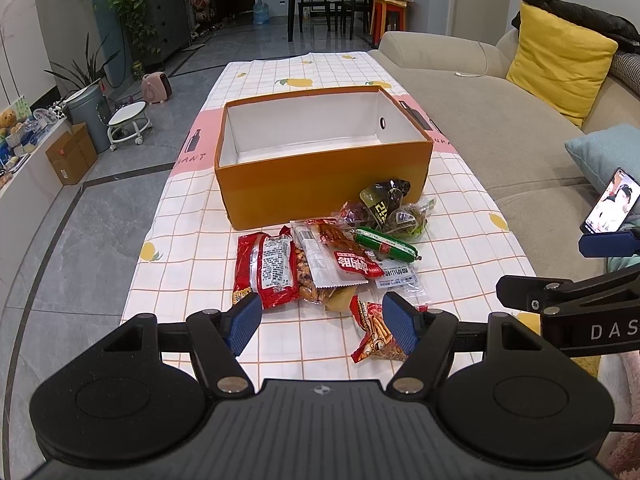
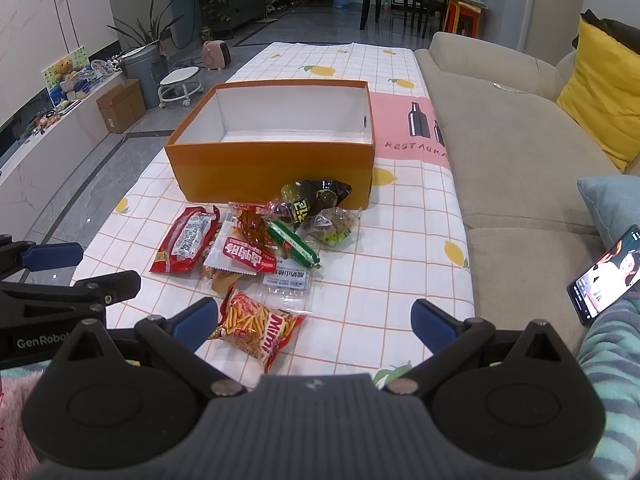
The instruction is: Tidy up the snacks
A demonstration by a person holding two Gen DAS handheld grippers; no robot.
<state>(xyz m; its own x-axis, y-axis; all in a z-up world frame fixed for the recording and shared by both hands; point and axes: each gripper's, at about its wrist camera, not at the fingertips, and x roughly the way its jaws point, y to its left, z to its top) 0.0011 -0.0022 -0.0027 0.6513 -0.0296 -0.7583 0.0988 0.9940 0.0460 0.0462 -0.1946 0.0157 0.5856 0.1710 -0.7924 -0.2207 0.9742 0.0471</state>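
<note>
Both pairs of jaws stand wide apart and hold nothing. The left gripper (image 1: 320,322) hovers low over the near end of the counter (image 1: 192,240), its blue pads framing bare cloth and the edge of a red packet of stick snacks (image 1: 374,334). The right gripper (image 2: 314,322) hangs beside it, with that same "Mimi" packet lying flat between and just beyond its pads.

A little farther out, a loose pile of snacks rests on the cloth: a red wrapped packet (image 1: 266,266) on the left, a clear packet with a red label (image 1: 344,260) overlapping it, a green sausage stick (image 1: 386,243), a flat clear packet with blue print (image 1: 400,276), and dark vacuum-sealed packets (image 1: 386,200) leaning against the box. Behind the pile sits an open orange box (image 1: 320,176) with a white inside, empty, its long side facing the grippers.

The counter is covered by a white checked cloth with orange lines, yellow lemons and a pink band printed with bottles. To the right runs a beige sofa (image 1: 500,120) with a yellow cushion (image 1: 560,64) and a pale blue one. A phone (image 2: 604,276) with a lit screen stands at the far right. To the left is grey tiled floor, a cardboard carton (image 1: 72,154), a grey bin, a small wheeled stool and potted plants. A dark dining table with chairs stands at the back.
</note>
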